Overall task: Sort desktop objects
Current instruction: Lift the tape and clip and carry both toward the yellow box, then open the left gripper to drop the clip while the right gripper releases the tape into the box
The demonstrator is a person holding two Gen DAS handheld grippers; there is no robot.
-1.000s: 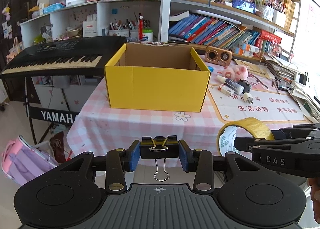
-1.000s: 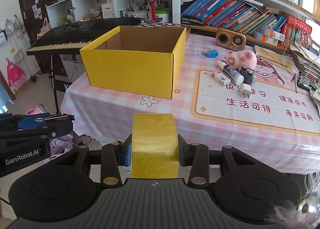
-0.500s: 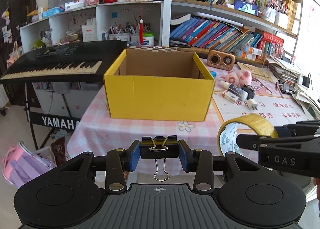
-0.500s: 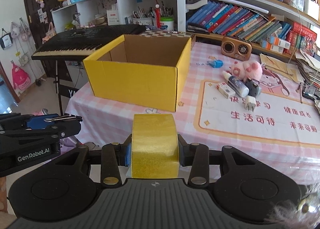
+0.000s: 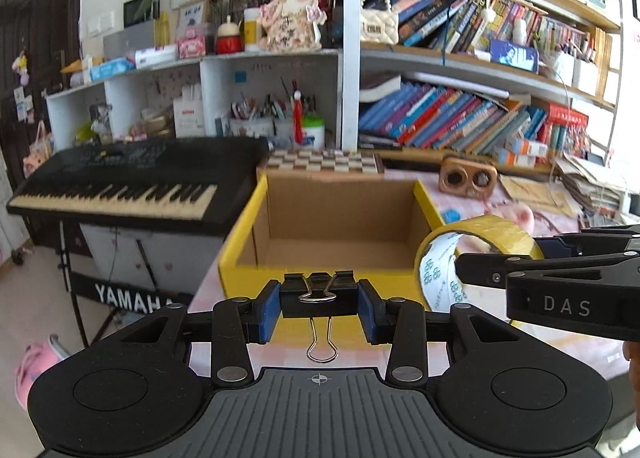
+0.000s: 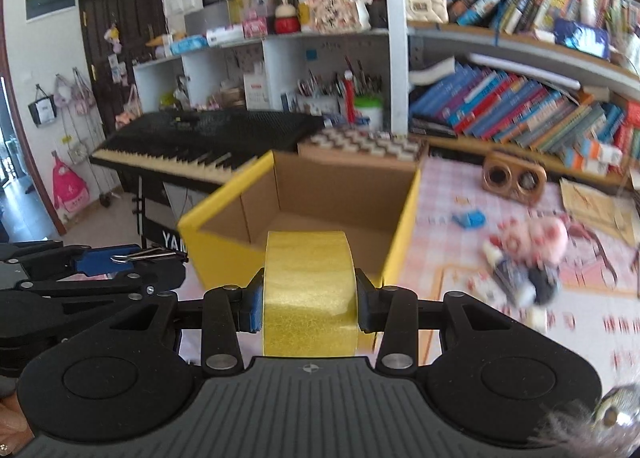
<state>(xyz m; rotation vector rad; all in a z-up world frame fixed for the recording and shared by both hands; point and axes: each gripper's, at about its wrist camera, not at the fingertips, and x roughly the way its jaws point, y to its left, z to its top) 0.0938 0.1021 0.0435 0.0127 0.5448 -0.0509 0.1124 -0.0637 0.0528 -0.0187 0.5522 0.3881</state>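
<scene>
Keyboard (image 5: 132,178): sitting on its stand left of the table; Bookshelf (image 5: 472,122): holding slanting books behind; Chessboard (image 5: 324,160): lying beyond the box

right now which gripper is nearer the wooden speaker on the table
Right. The right gripper, shut on the tape roll, sits on the wooden speaker's side of the yellow box; the left gripper, holding the binder clip, is farther over.

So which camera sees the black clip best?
The left wrist view: the binder clip sits front-on between the left gripper's pads, silver handle hanging. The right wrist view shows only its wire handle side-on at the left edge.
</scene>
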